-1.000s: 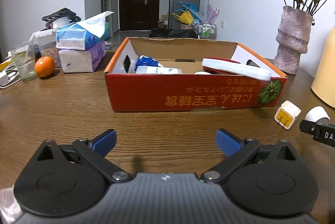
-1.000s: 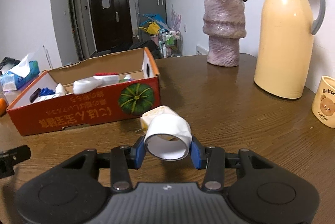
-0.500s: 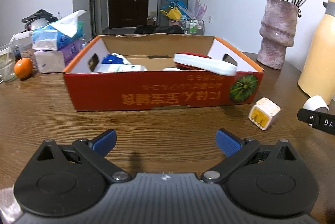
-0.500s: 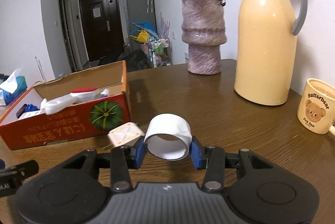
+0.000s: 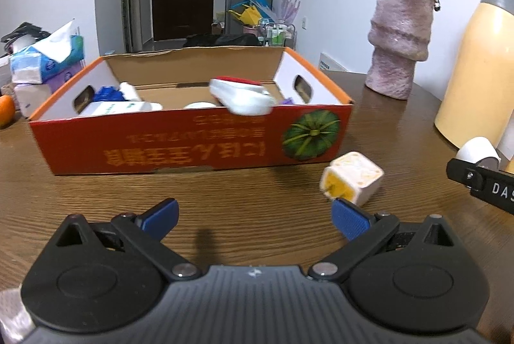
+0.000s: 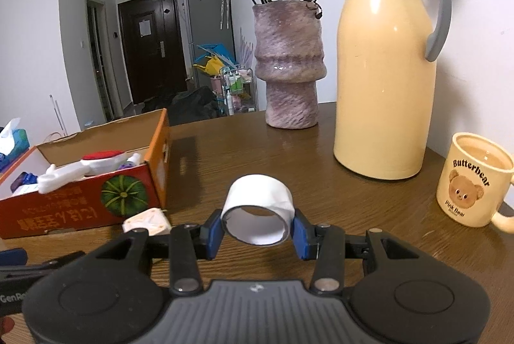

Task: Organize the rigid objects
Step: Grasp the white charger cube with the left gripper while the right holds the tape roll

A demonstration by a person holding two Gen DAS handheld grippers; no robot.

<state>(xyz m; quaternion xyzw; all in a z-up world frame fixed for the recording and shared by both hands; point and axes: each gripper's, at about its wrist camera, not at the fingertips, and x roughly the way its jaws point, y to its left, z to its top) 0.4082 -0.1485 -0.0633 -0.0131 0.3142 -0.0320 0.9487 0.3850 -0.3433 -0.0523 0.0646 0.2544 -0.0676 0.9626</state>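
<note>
My right gripper (image 6: 257, 230) is shut on a white tape roll (image 6: 258, 204), held sideways above the wooden table; the same roll (image 5: 477, 149) shows at the right edge of the left wrist view. My left gripper (image 5: 255, 217) stands open and holds nothing, low over the table. A white cube with a yellow face (image 5: 351, 180) lies just beyond its right fingertip (image 5: 348, 220), apart from it. The cube (image 6: 147, 222) sits by the front right corner of the red cardboard box (image 5: 192, 148), which holds several white, red and blue items.
A purple vase with dried roses (image 6: 289, 64), a tall cream thermos jug (image 6: 384, 71) and a bear mug (image 6: 472, 180) stand on the right of the table. Tissue packs (image 5: 45, 61) and an orange (image 5: 6, 109) sit left of the box.
Both grippers have slid right across the table. The box has shifted left in both views, the cube has come close to my left gripper, and the jug and mug have come nearer. Right grip unchanged.
</note>
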